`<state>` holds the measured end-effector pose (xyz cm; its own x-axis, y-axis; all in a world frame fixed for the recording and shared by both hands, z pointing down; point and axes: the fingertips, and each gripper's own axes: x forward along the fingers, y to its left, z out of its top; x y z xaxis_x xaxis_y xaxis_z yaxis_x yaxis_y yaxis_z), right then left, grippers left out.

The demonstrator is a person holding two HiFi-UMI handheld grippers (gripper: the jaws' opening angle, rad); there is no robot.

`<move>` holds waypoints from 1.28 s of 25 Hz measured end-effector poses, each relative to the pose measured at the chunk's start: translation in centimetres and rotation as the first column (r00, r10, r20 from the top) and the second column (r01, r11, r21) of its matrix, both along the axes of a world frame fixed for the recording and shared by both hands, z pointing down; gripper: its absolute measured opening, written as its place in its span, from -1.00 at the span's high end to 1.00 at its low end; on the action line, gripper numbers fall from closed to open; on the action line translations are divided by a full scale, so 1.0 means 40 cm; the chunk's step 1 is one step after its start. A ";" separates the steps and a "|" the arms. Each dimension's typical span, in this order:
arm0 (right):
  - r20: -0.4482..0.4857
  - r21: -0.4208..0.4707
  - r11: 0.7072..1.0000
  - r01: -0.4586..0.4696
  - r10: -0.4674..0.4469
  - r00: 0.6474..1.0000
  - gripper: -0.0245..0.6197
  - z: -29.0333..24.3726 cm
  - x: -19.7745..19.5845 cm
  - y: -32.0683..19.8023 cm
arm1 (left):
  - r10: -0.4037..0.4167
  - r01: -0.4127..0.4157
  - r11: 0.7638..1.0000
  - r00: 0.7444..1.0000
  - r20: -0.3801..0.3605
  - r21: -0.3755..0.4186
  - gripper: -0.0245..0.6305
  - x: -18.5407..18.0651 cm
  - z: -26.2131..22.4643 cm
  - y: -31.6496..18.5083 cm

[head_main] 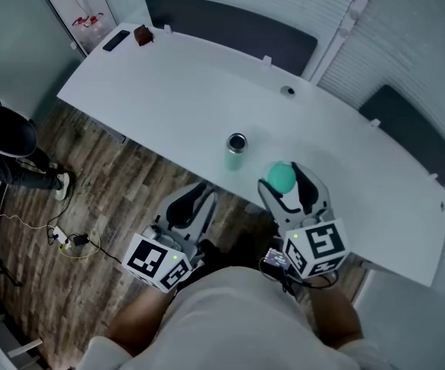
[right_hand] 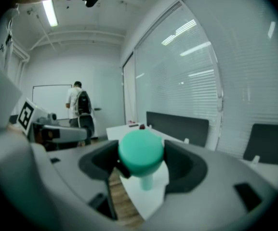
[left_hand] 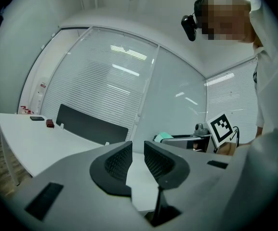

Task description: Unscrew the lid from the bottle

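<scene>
The teal bottle (head_main: 236,153) stands upright on the white table (head_main: 168,99) near its front edge, its mouth open and uncapped. My right gripper (head_main: 289,182) is shut on the round teal lid (head_main: 280,177), held just right of the bottle and apart from it. In the right gripper view the lid (right_hand: 140,152) fills the space between the pads, with the bottle (right_hand: 147,181) showing below it. My left gripper (head_main: 197,199) hangs in front of the table edge, over the floor. Its jaws (left_hand: 138,160) stand a narrow gap apart with nothing between them.
A small red-brown object (head_main: 143,35) and a flat black one (head_main: 116,40) lie at the table's far left corner. Dark partition panels (head_main: 230,29) line the far edge. A cable grommet (head_main: 288,92) sits mid-table. A person with a backpack (right_hand: 82,110) stands far off.
</scene>
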<state>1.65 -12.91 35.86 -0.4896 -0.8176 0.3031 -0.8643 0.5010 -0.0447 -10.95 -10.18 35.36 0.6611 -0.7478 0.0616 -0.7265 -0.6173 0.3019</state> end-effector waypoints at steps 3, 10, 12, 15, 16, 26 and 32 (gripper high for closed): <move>0.004 -0.001 1.000 -0.003 0.003 1.000 -0.04 -0.001 -0.004 0.020 | -0.002 0.002 1.000 1.000 -0.010 0.000 0.63 -0.009 -0.011 0.017; 0.022 -0.015 1.000 -0.025 0.026 0.999 -0.04 0.012 -0.010 0.053 | 0.022 -0.023 1.000 0.999 -0.033 -0.019 0.63 -0.021 -0.011 0.041; 0.021 -0.021 0.999 -0.035 0.035 0.999 -0.04 0.016 -0.011 0.062 | 0.036 -0.037 0.999 0.999 -0.035 -0.025 0.64 -0.022 -0.007 0.051; 0.031 -0.030 0.998 -0.047 0.048 0.998 -0.04 0.024 -0.018 0.083 | 0.061 -0.062 0.998 0.998 -0.034 -0.033 0.63 -0.021 0.001 0.074; 0.036 -0.033 0.998 -0.052 0.053 0.998 -0.04 0.026 -0.022 0.091 | 0.070 -0.071 0.997 0.997 -0.032 -0.035 0.63 -0.023 0.004 0.082; 0.074 -0.045 0.997 -0.065 0.069 0.995 -0.04 0.040 -0.038 0.136 | 0.102 -0.103 0.992 0.995 -0.023 -0.070 0.63 -0.040 0.033 0.141; 0.059 -0.037 0.999 -0.009 0.011 0.998 -0.04 0.031 -0.010 0.125 | 0.031 -0.033 0.997 0.999 -0.026 -0.065 0.63 -0.025 0.022 0.146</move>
<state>1.23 -7.93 37.12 -0.4994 -0.8116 0.3031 -0.8646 0.4893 -0.1142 -11.94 -4.35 36.26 0.6867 -0.7210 0.0929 -0.6983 -0.6187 0.3600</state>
